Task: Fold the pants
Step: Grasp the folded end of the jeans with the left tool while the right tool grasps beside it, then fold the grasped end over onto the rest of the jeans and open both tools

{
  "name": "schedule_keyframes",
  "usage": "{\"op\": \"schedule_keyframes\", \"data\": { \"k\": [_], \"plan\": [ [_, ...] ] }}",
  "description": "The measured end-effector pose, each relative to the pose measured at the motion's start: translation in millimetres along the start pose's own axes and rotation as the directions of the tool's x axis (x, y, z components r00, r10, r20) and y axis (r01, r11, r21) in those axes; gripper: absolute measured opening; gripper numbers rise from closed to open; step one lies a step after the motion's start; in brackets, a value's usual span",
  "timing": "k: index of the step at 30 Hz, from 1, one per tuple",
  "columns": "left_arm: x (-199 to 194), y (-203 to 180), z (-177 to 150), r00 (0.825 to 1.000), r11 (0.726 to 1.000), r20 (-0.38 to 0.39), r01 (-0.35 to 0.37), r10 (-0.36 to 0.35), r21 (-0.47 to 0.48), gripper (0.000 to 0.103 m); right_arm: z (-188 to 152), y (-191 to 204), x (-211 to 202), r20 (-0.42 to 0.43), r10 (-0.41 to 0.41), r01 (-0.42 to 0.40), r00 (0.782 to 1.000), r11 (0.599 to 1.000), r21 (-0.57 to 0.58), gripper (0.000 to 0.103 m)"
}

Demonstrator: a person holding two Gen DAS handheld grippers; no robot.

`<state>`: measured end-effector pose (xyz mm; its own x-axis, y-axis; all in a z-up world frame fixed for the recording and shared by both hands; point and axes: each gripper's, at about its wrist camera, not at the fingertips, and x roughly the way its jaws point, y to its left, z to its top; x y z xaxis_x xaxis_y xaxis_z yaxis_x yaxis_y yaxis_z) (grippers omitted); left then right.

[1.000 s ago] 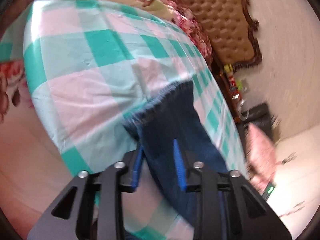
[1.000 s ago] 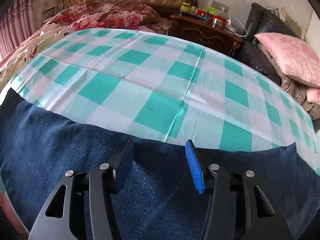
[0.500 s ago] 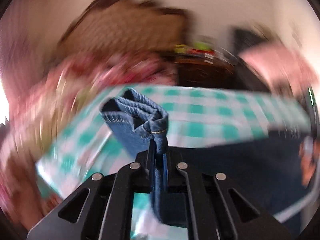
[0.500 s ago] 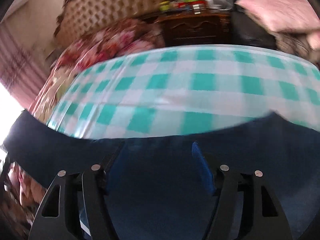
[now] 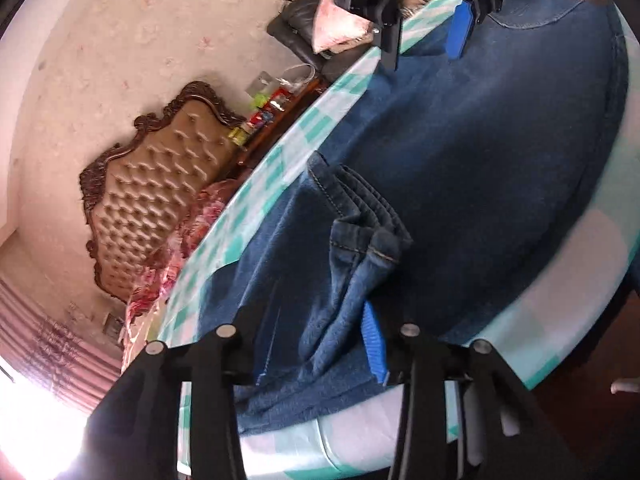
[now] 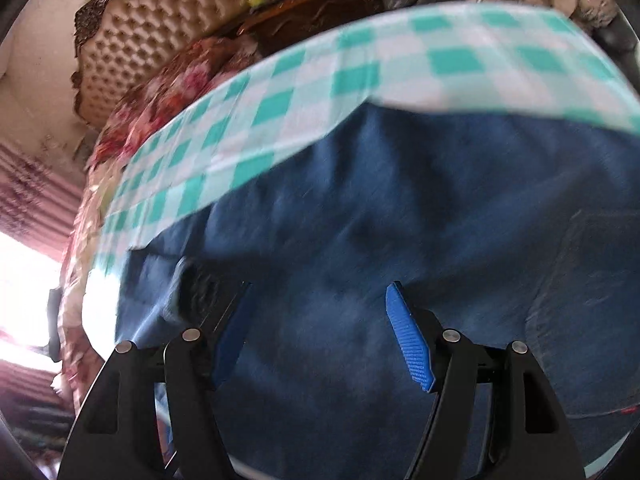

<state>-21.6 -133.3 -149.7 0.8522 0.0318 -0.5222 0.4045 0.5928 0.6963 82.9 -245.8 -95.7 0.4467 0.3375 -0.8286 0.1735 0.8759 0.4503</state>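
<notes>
Since half a second ago, left gripper (image 5: 316, 344) has opened, dropping the hem onto pants (image 5: 480, 152) mid-frame; right gripper (image 6: 316, 328) hovers, fingers apart. Bunched hem may spring unfolded.

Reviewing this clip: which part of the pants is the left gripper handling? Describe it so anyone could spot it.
On the green-checked bed sheet lie dark blue pants. The left gripper has the bunched leg hem, the only part showing stacked stitched edges and paler denim.
</notes>
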Motion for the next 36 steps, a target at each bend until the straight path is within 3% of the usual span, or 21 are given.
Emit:
{"op": "schedule_keyframes", "data": {
  "k": [3, 4, 5, 8, 11, 15, 17, 18, 20, 21, 24, 27, 32, 36],
  "plan": [
    [6, -5, 10, 0.998, 0.998, 0.023, 0.055, -0.056, 0.041, 0.037, -4, 15, 9, -0.062, 0.080, -0.081, 0.995, 0.997, -0.012, 0.066],
    [7, -4, 9, 0.997, 0.996, 0.017, 0.079, -0.079, 0.046, 0.019, -5, 21, 13, -0.083, 0.108, -0.109, 0.991, 0.994, -0.004, 0.069],
    [7, 0, 11, 0.996, 0.996, 0.019, 0.088, -0.088, 0.034, 0.007, -6, 27, 17, -0.103, 0.123, -0.123, 0.987, 0.992, 0.005, 0.076],
    [-6, 15, 13, 0.995, 0.996, 0.062, 0.079, -0.077, -0.030, 0.007, -8, 45, 31, -0.173, 0.175, -0.174, 0.969, 0.984, 0.026, 0.082],
    [-14, 31, 14, 0.992, 0.991, 0.078, 0.105, -0.098, -0.089, 0.007, -6, 63, 46, -0.244, 0.253, -0.247, 0.936, 0.967, 0.055, 0.084],
    [-22, 45, 16, 0.992, 0.986, 0.096, 0.100, -0.088, -0.133, 0.007, 3, 89, 70, -0.296, 0.270, -0.262, 0.916, 0.963, 0.069, 0.084],
    [-25, 52, 19, 0.991, 0.984, 0.105, 0.098, -0.082, -0.152, 0.007, 8, 99, 78, -0.299, 0.262, -0.256, 0.917, 0.965, 0.063, 0.084],
    [-26, 53, 20, 0.991, 0.985, 0.109, 0.091, -0.075, -0.149, 0.007, 11, 104, 81, -0.295, 0.255, -0.250, 0.921, 0.967, 0.053, 0.079],
    [-29, 52, 22, 0.992, 0.990, 0.112, 0.068, -0.054, -0.125, 0.007, 21, 110, 81, -0.260, 0.215, -0.219, 0.941, 0.976, 0.016, 0.033],
    [-30, 50, 25, 0.992, 0.992, 0.115, 0.055, -0.042, -0.110, 0.007, 26, 114, 79, -0.239, 0.196, -0.206, 0.951, 0.978, -0.017, 0.028],
    [-41, 31, 41, 0.987, 0.997, 0.156, 0.043, -0.033, -0.063, 0.007, 33, 116, 49, -0.148, 0.157, -0.177, 0.976, 0.975, -0.133, 0.023],
    [-48, 1, 61, 0.976, 0.994, 0.196, 0.104, -0.095, -0.035, 0.007, 36, 90, 24, -0.088, 0.099, -0.113, 0.991, 0.980, -0.163, 0.022],
    [-28, -42, 77, 0.963, 0.972, 0.136, 0.236, -0.234, -0.003, 0.008, 31, 25, 41, -0.135, -0.004, -0.015, 0.991, 0.990, -0.138, 0.021],
    [-28, -37, 75, 0.962, 0.968, 0.131, 0.247, -0.241, -0.033, 0.008, 24, 23, 35, -0.100, 0.006, -0.024, 0.995, 0.982, -0.188, 0.019]
  ]
}}
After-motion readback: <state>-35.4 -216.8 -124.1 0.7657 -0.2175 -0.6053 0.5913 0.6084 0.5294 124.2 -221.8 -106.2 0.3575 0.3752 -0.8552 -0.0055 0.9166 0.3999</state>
